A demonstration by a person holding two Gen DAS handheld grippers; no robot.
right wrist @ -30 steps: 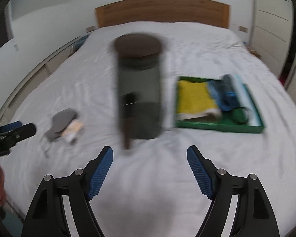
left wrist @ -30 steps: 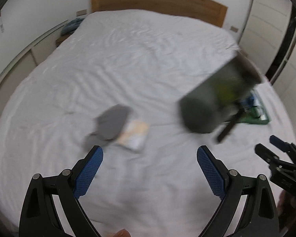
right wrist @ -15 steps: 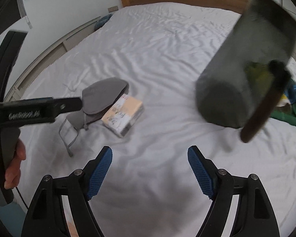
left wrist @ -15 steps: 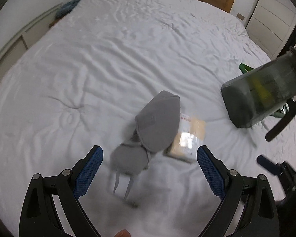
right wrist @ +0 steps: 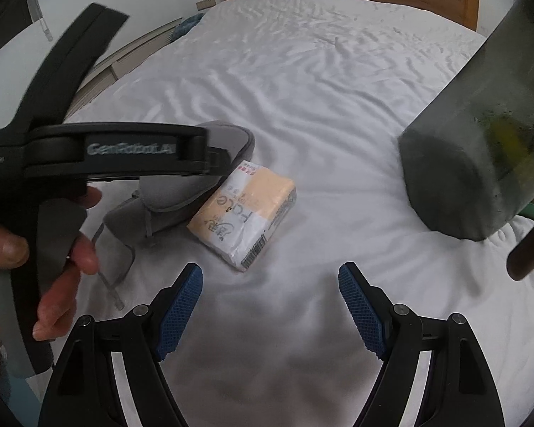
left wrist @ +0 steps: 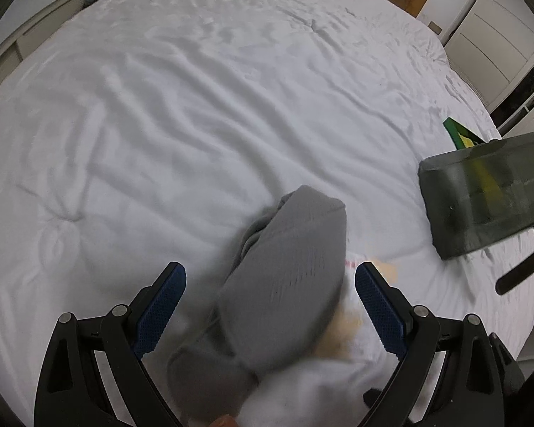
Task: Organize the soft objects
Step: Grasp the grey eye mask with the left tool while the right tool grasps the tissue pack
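Left gripper [left wrist: 270, 306] jaws apart, straddling the grey eye mask [left wrist: 284, 284], pads not touching it. Right gripper [right wrist: 270, 302] apart too, empty, above bare sheet. Mask lies mid-bed [left wrist: 195, 106], overlapping the tissue pack [right wrist: 245, 210]. Judgement: lower onto the padded body, clear of the strap, close gently so the pack stays put.

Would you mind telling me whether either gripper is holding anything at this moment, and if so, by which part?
Nothing is held. The left gripper is open, straddling the grey mask without pressing it; the right gripper is open over bare sheet.
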